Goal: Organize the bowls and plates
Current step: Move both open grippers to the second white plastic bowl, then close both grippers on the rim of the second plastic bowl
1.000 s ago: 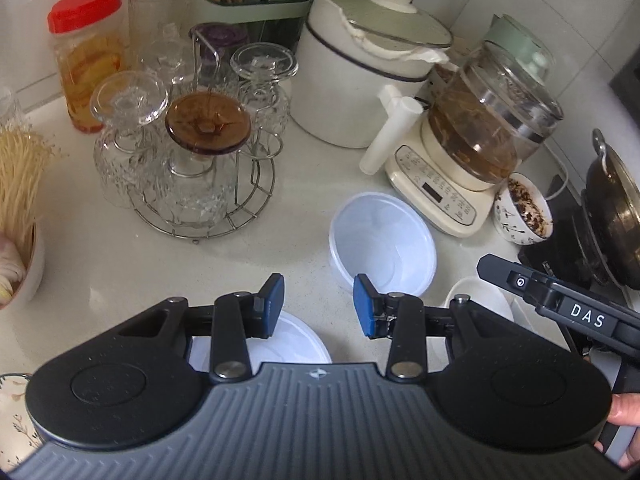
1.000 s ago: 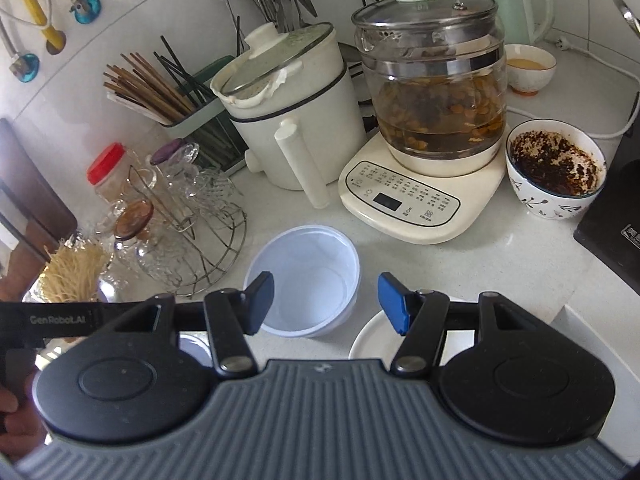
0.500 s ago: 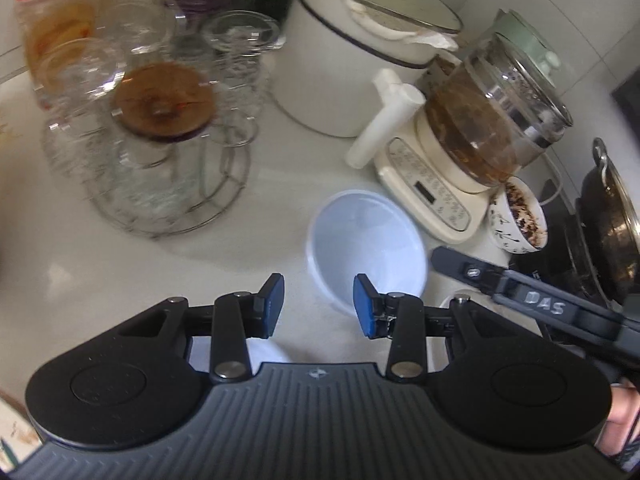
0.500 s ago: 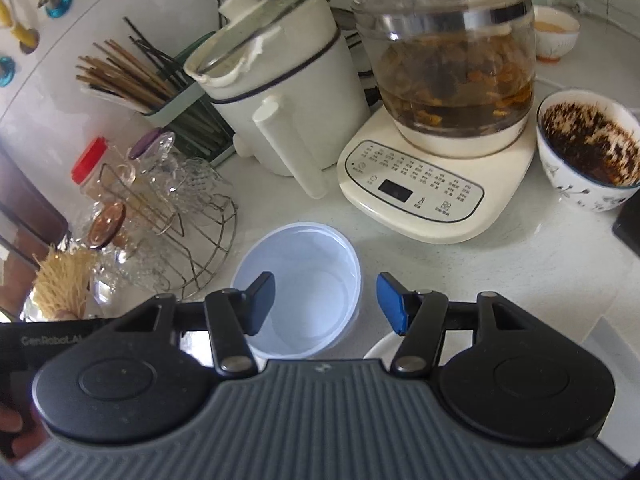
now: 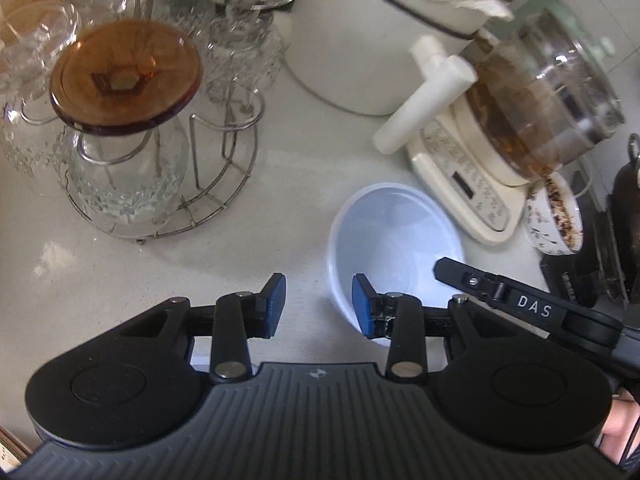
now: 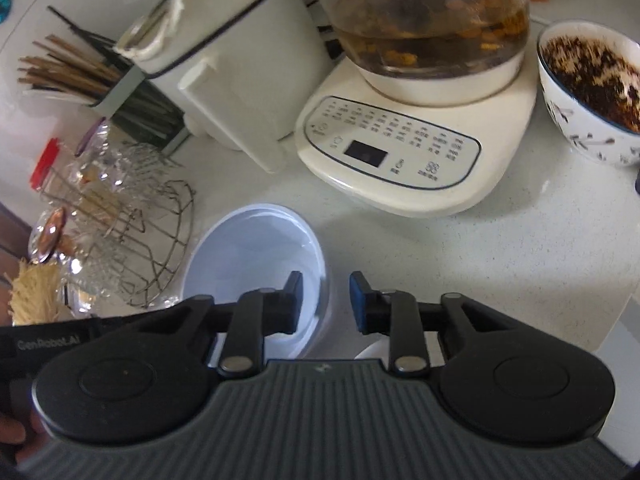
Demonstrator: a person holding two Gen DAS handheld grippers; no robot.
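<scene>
Blue-padded jaws of the right gripper (image 6: pixel 325 300) have just been closing and are set astride the near right rim of the white bowl (image 6: pixel 256 252), one finger inside, one outside; a gap is still seen, so the rim is not judged pinched yet; the left gripper (image 5: pixel 318 306) is held half open and empty, the bowl (image 5: pixel 394 236) lying just right of its right pad; the right hand is judged nearer; a kettle base (image 6: pixel 400 160) is found beyond.
</scene>
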